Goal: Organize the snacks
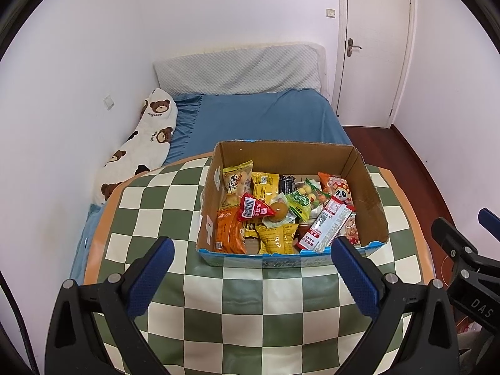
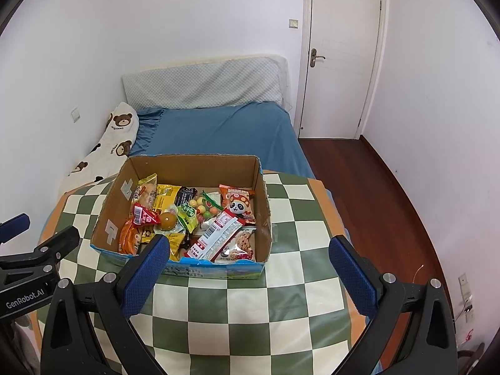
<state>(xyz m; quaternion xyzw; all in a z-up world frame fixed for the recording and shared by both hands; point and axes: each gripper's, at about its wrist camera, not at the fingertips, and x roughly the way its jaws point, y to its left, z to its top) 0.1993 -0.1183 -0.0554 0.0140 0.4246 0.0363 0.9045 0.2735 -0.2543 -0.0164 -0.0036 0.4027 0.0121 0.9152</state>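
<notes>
An open cardboard box (image 1: 368, 193) (image 2: 265, 215) stands on the green-and-cream checked table (image 1: 250, 306) (image 2: 250, 306). It holds several snack packets: a red triangular packet (image 1: 253, 207) (image 2: 143, 217), a long red-and-white bar (image 1: 325, 228) (image 2: 215, 234), a panda packet (image 1: 339, 192) (image 2: 239, 203), yellow packets (image 1: 276, 239) and an orange packet (image 1: 229, 234). My left gripper (image 1: 251, 248) is open and empty, just in front of the box's near wall. My right gripper (image 2: 250, 247) is open and empty, its left fingertip (image 2: 159, 248) over the box's near edge.
A bed with a blue sheet (image 1: 265, 115) (image 2: 225, 131) lies behind the table, with a bear-print pillow (image 1: 140, 150) along the left wall. A white door (image 1: 375, 47) (image 2: 343, 56) and dark wood floor (image 2: 375, 187) are at the right. The right gripper shows in the left wrist view (image 1: 468, 259).
</notes>
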